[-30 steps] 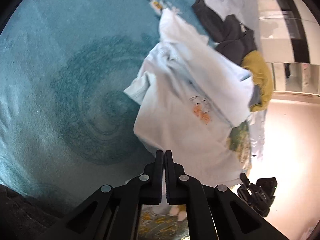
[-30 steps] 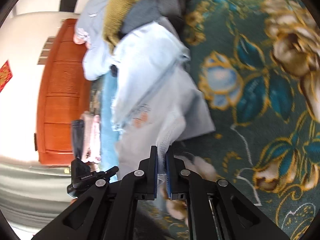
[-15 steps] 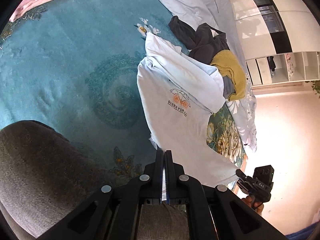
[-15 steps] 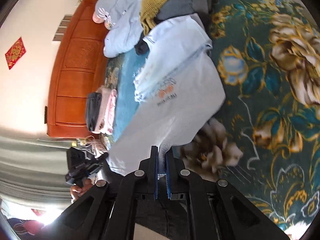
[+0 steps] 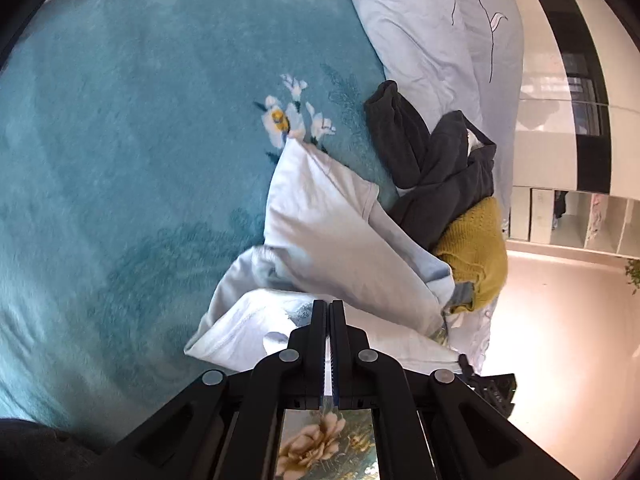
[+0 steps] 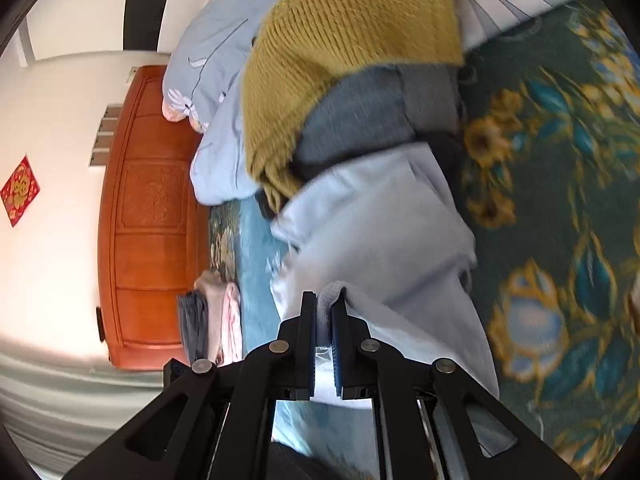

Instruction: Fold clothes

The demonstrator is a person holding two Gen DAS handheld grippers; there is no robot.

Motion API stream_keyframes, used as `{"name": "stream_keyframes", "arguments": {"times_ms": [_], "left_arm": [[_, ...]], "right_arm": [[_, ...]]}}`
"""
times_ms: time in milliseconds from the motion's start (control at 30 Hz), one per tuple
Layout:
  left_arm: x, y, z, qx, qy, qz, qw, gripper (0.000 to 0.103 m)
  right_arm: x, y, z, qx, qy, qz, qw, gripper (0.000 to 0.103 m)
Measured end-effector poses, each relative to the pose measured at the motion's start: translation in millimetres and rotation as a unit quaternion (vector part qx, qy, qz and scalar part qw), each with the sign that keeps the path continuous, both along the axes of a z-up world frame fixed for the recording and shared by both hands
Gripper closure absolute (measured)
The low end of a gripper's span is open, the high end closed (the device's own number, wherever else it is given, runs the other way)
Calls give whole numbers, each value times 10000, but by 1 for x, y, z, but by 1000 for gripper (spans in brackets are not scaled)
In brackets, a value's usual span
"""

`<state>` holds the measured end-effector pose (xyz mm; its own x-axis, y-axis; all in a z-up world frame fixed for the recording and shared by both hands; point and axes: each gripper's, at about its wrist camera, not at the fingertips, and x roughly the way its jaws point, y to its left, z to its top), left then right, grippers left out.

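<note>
A pale blue T-shirt (image 5: 332, 224) lies bunched and doubled over on the teal bed blanket (image 5: 140, 140). My left gripper (image 5: 330, 312) is shut on one edge of the shirt, low over the bed. The shirt also shows in the right wrist view (image 6: 384, 240), and my right gripper (image 6: 324, 308) is shut on another edge of it, with fabric pinched between the jaws. Both hold the near part folded over toward the rest of the shirt.
A pile of dark grey clothes (image 5: 436, 172) and a mustard knit sweater (image 5: 476, 248) lies just beyond the shirt, against a pale blue duvet (image 5: 452, 36). The sweater (image 6: 344, 60), a wooden headboard (image 6: 148, 216) and folded clothes (image 6: 212, 320) show in the right wrist view.
Both grippers have moved forward and down over the bed with the shirt's edge, so the stretched-out shirt is now doubled over and bunched. The printed front no longer shows.
</note>
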<state>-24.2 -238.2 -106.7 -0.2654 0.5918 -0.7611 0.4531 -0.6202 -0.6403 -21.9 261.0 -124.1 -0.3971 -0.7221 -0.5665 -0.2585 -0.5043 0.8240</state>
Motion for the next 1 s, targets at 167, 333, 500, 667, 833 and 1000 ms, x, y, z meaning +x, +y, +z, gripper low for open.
{"name": "stream_keyframes", "arguments": {"times_ms": [167,333,500,667,833,1000], "left_arm": [[-29,-5,-10,177,86,456,9988,101],[-40,-18,-16,404,235,1022,9937,100],[-35,-26,-12,460,491,1145,9911,81],[-21,-29,-10,414,654,1068,9913,68],[35,-20,-52,10,-13,948,9955,68],[70,-9,-95,421,-510,1199,9906,68]], "right_arm": [[-35,3,1,218,-43,-228,9995,96],[-52,1,-3,407,-44,-265,9988,93],[-55,4,-2,518,107,-423,9977,83],[-44,19,-3,473,173,-731,9960,65],[1,35,-20,647,-140,-694,9954,65],[70,48,-61,604,-919,-781,9909,65]]}}
